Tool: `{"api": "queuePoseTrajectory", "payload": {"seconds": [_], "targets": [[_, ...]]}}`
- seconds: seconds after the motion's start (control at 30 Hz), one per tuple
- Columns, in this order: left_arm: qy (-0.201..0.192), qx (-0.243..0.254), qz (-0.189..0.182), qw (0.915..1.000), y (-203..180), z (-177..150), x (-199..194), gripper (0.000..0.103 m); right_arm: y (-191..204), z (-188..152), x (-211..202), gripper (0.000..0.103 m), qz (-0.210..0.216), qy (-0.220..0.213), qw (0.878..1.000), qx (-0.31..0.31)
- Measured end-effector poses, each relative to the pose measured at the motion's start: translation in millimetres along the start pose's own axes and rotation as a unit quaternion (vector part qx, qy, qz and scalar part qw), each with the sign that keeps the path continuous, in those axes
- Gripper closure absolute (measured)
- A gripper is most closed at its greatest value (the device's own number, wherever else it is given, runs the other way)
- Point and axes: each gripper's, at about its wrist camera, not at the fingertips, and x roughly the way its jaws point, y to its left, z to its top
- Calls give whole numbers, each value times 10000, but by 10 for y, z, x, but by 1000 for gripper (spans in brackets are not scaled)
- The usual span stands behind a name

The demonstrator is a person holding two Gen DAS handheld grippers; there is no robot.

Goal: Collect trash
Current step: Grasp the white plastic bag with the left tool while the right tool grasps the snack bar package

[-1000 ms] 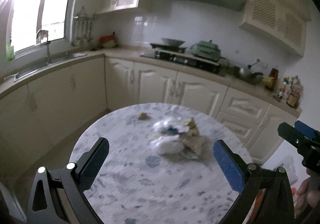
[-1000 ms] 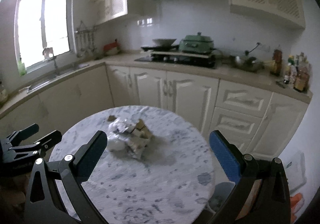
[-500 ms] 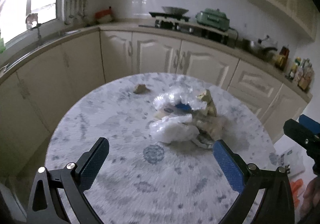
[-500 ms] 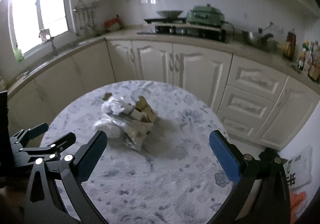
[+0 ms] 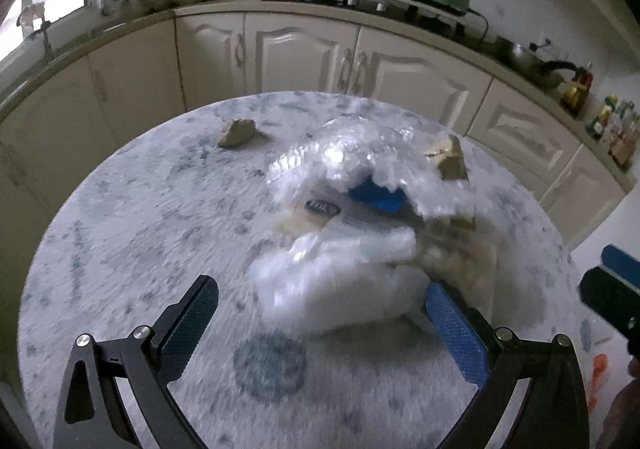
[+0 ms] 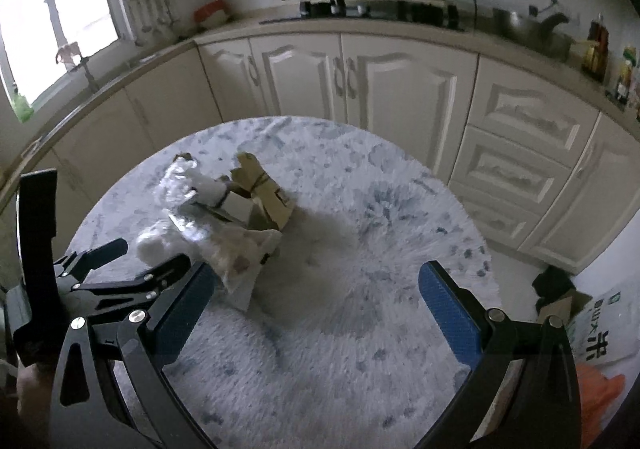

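My left gripper (image 5: 318, 323) has its fingers spread wide, straddling the near end of the trash pile (image 5: 372, 217) that sits around the middle of the round marble table (image 5: 120, 233); the white crumpled plastic bag (image 5: 332, 285) at the pile's near edge lies between the fingers, which have no grip on it. My right gripper (image 6: 316, 309) hangs over bare table to the right of the pile, its fingers likewise spread and holding nothing. I judge the step to be the first grab, and to do it well I should push the left fingers further in around the bag's bulk before closing, since thin film may slip out of a shallow pinch. From the right wrist view the pile's long axis seems to run from its near end away toward the cabinets, with the torn cardboard piece (image 6: 262, 191) pointing up at its far side. A small brown scrap (image 5: 237, 132) lies apart, left of the pile.
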Motion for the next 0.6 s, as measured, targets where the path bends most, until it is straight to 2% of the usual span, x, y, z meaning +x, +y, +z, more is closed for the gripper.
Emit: {"api": "queuePoseTrajectory", "payload": {"seconds": [0.03, 0.07, 0.1, 0.13, 0.27, 0.43, 0.6], "targets": [[-3, -3, -68, 10000, 15, 5, 61, 12, 6, 7, 36, 0, 18, 28, 10000, 0], [5, -53, -158, 9999, 50, 35, 129, 35, 22, 16, 72, 0, 34, 63, 10000, -19], [118, -123, -264, 9995, 107, 77, 203, 37, 43, 26, 98, 0, 60, 82, 9999, -46], [-16, -164, -305, 9994, 155, 77, 220, 37, 66, 38, 117, 0, 98, 90, 9999, -69], [-62, -177, -299, 9994, 328, 147, 264, 42, 198, 81, 219, 0, 336, 140, 9991, -217], [-164, -234, -50, 9996, 568, 131, 207, 44, 462, 146, 426, 0, 719, 307, 9955, -529], [-233, -478, 251, 9983, 848, 176, 193, 45, 765, 186, 684, 3, 762, 462, 9905, -1050]]}}
